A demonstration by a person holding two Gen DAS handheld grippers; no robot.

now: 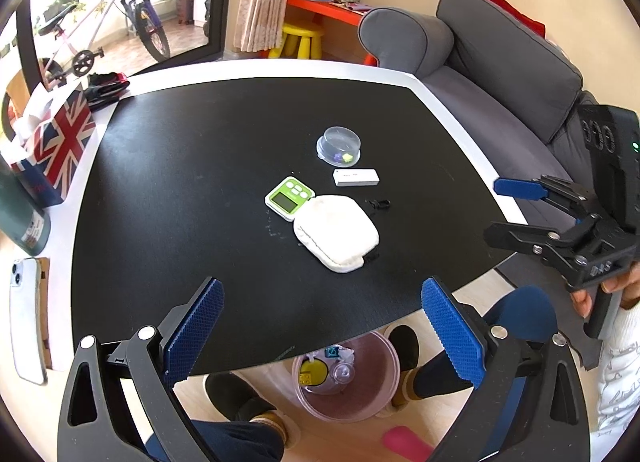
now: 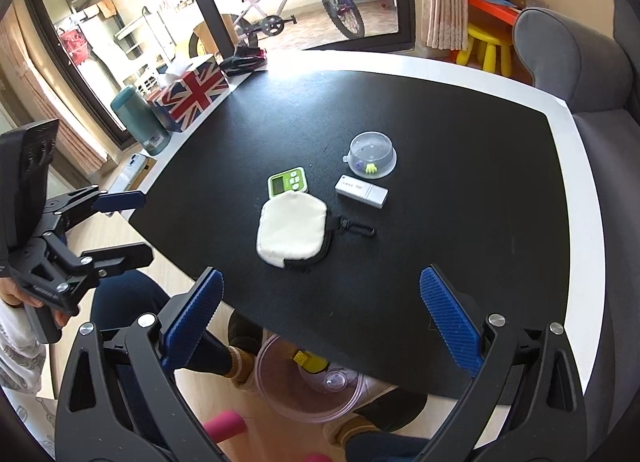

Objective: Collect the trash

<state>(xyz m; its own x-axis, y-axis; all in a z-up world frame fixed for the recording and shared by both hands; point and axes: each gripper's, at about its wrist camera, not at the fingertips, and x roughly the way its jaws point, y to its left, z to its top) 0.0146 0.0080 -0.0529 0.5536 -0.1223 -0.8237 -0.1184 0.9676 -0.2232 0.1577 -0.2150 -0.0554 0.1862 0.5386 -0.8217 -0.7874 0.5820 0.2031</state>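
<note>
A: Left wrist view: your left gripper [image 1: 322, 326] hangs wide open and empty above the clear bin [image 1: 346, 376]; the lidded plastic cup [image 1: 339, 145] sits mid-table.

B: Right wrist view: your right gripper [image 2: 320, 322] is spread and empty too. You're between pickups, I'd judge; reach forward for that cup [image 2: 372, 158].

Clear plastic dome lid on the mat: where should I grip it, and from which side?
Come from above with the right gripper, open now, and pinch the clear plastic dome lid across its raised dome. The flared rim lies flat on the black mat, leaving no edge to catch, though the smooth dome may slip.

Blk mat [image 1: 180, 182], wht pouch [image 1: 336, 234], grn timer [image 1: 289, 198].
</note>
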